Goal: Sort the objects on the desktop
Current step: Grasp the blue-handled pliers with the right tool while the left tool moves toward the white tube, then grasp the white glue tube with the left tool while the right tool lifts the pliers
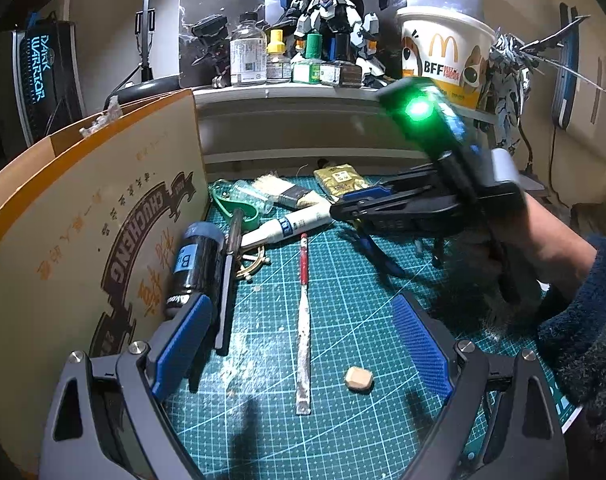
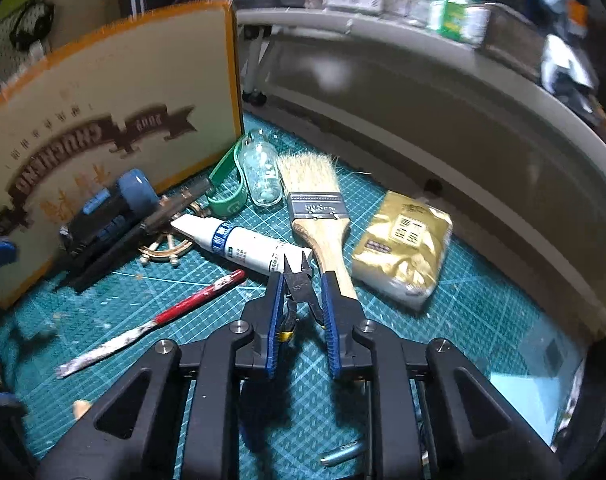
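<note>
Right claw (image 2: 301,280) is clamped on the nippers (image 2: 299,284), handles mostly hidden behind its fingers; left claw (image 1: 303,344) gapes wide, empty; shelf bottles (image 2: 455,20) just blur.

brush (image 2: 317,208) between tube (image 2: 243,246), packet (image 2: 403,248)

Right claw (image 2: 302,280) around nippers (image 2: 299,284)

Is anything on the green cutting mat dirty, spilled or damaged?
Yes. The red-handled file is crusted with whitish residue along its blade, and pale dust and specks are spilled on the green cutting mat beside it. Nothing looks broken.
</note>
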Action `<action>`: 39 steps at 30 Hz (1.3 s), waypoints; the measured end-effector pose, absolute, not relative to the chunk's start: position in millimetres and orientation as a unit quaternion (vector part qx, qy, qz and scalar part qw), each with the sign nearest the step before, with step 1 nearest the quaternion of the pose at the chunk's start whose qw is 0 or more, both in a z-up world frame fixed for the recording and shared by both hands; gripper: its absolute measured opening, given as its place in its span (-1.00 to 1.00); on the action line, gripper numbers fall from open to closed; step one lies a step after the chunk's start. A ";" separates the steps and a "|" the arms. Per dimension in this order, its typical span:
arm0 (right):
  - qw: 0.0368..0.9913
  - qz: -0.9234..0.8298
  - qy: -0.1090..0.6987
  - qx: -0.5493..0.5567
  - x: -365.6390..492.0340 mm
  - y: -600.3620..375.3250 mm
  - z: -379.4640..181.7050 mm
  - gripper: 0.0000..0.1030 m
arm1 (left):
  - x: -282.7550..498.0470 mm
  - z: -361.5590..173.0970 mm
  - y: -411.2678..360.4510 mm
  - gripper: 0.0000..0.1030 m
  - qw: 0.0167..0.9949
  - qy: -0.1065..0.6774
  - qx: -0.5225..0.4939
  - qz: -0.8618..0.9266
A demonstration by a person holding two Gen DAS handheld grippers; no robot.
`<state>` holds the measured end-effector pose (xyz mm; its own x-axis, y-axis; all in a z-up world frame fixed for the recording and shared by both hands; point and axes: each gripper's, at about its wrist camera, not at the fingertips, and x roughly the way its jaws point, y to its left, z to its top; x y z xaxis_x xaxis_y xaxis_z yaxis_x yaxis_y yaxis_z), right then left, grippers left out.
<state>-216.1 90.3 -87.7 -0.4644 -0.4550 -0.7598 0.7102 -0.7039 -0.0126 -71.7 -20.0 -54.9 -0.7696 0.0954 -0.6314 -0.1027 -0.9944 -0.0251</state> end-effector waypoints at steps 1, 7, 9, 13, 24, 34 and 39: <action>0.348 -0.843 0.156 0.379 -212.8 95.7 -83.5 -0.68 | -73.0 -55.4 -19.9 0.81 0.054 0.005 -0.335 0.941; 0.347 -0.873 0.053 0.339 -192.5 147.2 -53.1 -0.72 | -86.2 -58.1 -15.7 0.81 0.074 0.002 -0.338 0.938; 0.347 -0.879 0.033 0.324 -188.3 161.3 -41.7 -0.72 | -91.2 -56.0 -13.8 0.81 0.087 -0.004 -0.337 0.937; 0.339 -0.893 -0.001 0.297 -180.8 180.5 -24.0 -0.72 | -106.1 -50.6 -9.2 0.81 0.087 0.012 -0.332 0.939; 0.360 -0.901 -0.042 0.238 -133.6 241.7 19.2 -0.98 | -168.7 -48.9 14.9 0.81 0.083 0.140 -0.345 0.924; 0.320 -0.895 -0.021 0.311 -146.7 261.5 -17.7 -0.98 | -208.4 -72.5 13.3 0.80 0.108 0.188 -0.380 0.899; 0.312 -0.899 -0.023 0.307 -130.7 279.6 -12.9 -0.85 | -223.5 -89.1 10.5 0.35 0.120 0.180 -0.397 0.892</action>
<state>-130.7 279.6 -12.9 -0.6168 -0.5745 -0.5381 0.5460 -0.8046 0.2333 -223.5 10.5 -89.1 -0.6554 0.0706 -0.7519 -0.3566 -0.9066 0.2258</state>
